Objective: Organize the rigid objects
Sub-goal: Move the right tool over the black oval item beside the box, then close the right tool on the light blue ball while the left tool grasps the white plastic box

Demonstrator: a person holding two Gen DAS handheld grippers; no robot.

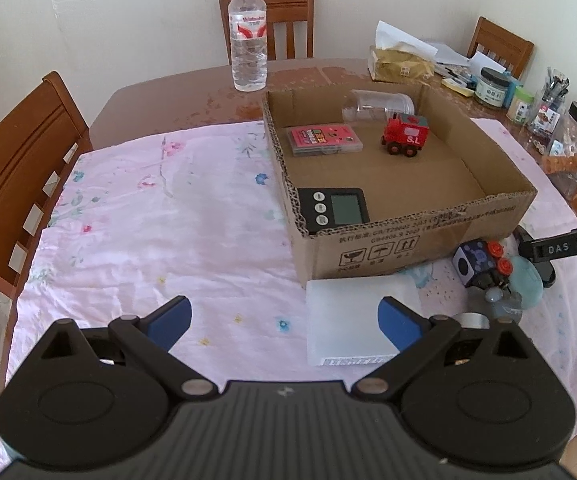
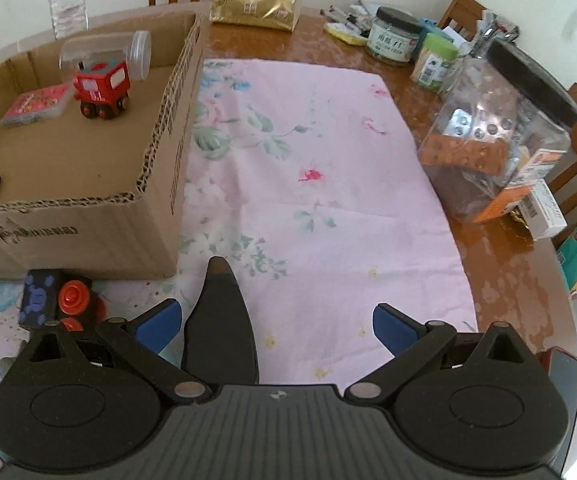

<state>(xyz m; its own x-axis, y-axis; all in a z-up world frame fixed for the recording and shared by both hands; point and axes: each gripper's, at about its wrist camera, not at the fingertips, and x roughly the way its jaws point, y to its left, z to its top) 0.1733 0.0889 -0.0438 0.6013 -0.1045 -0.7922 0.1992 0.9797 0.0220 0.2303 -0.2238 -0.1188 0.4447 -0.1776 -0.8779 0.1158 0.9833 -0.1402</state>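
An open cardboard box [image 1: 416, 236] [image 2: 88, 236] sits on the pink cloth. Inside lie a red toy train [image 1: 405, 133] [image 2: 102, 87], a pink card case [image 1: 323, 140] [image 2: 34, 105], a clear plastic jar [image 1: 378, 106] [image 2: 106, 53] on its side and a black digital timer [image 1: 334, 209]. In front of the box lie a white flat box [image 1: 352, 316], a dark blue cube toy with red knobs [image 1: 482, 264] [image 2: 58, 300] and a black curved object [image 2: 220, 320]. My left gripper [image 1: 284, 320] is open and empty above the cloth. My right gripper [image 2: 276, 326] is open, the black object between its fingers.
A water bottle [image 1: 248, 36] stands behind the box. A tissue pack [image 2: 256, 8], jars [image 2: 392, 34] and a big clear container [image 2: 500, 136] crowd the table's right side. Wooden chairs [image 1: 16, 168] surround the table. The pink floral cloth [image 2: 308, 200] covers the table's middle.
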